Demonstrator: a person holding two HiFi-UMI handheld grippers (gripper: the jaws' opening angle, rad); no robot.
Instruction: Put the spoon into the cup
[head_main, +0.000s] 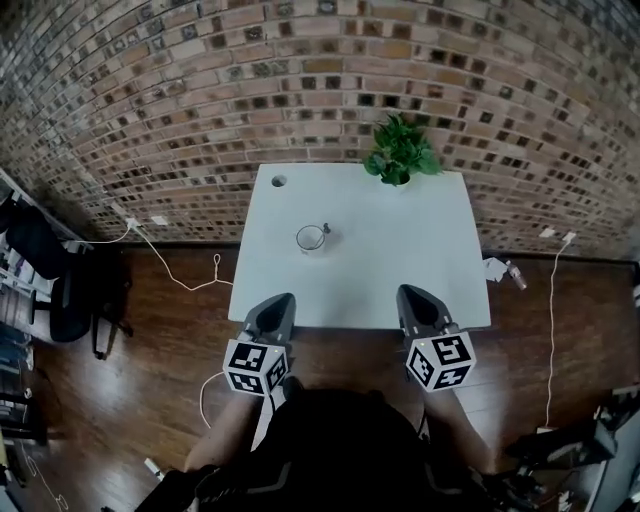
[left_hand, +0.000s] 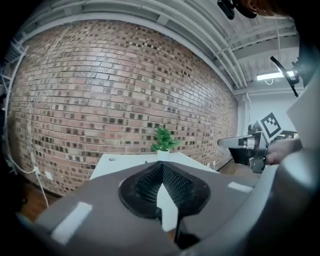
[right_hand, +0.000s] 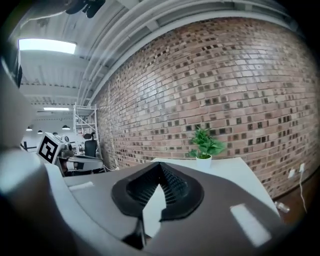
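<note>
Evidently wrapping up, holding the left gripper (head_main: 284, 299) and right gripper (head_main: 409, 292) clenched and empty at the near edge of the surface (head_main: 420, 250), well apart from the cup (head_main: 311, 238) with the spoon (head_main: 326, 231) seemingly standing inside, best steering clear of knocking it.

Nothing I can read here.
The cubes (head_main: 256, 367) on my left gripper (head_main: 282, 300) and right gripper (head_main: 412, 293) carry only square patterns, no letters.
</note>
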